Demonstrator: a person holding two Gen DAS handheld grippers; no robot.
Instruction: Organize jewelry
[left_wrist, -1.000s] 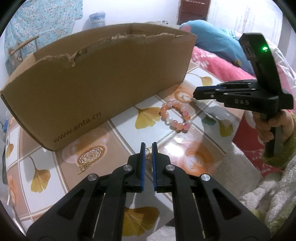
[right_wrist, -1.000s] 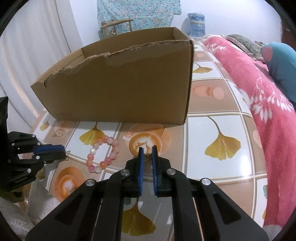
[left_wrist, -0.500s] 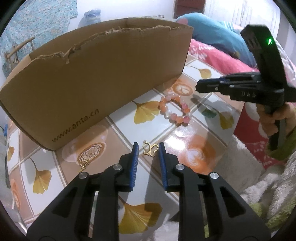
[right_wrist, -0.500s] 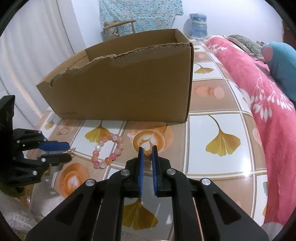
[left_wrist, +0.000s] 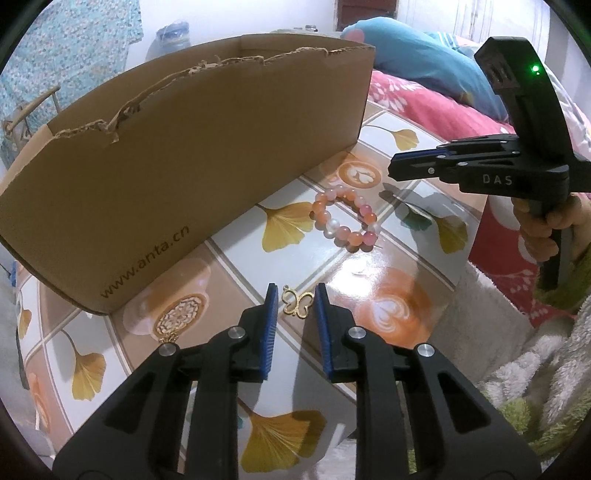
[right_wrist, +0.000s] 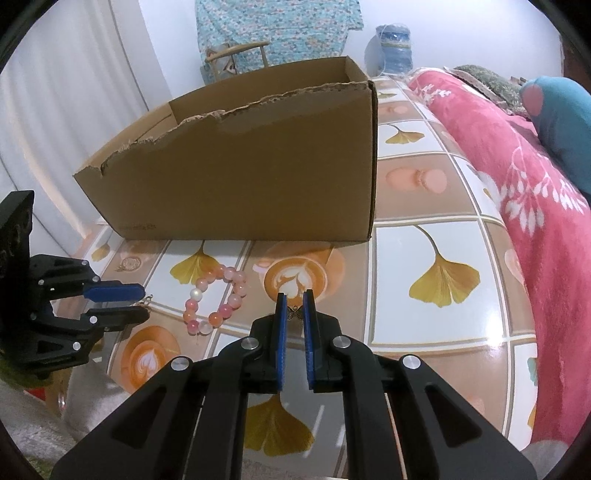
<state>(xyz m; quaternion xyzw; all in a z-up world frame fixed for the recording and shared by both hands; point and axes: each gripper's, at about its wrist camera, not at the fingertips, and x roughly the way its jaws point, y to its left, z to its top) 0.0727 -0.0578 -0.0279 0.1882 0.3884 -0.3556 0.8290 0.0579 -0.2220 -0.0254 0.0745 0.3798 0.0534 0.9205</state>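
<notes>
"www.anta.cn" on cardboard box (left_wrist: 207, 155); "DAS" on right claw (left_wrist: 397, 170)

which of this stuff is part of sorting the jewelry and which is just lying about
Part of the job:
- gold butterfly charm, between the left gripper fingers
- small dark butterfly charm, pinched in the right gripper
- bead bracelet
- cardboard box

Just lying about:
- pink quilt
- blue pillow
- water bottle
- chair

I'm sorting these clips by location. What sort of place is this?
Most likely a bedroom at home. A bed with a pink floral quilt and a blue pillow lies beside a table under a tile-print cloth, and a wooden chair stands by the far wall.
</notes>
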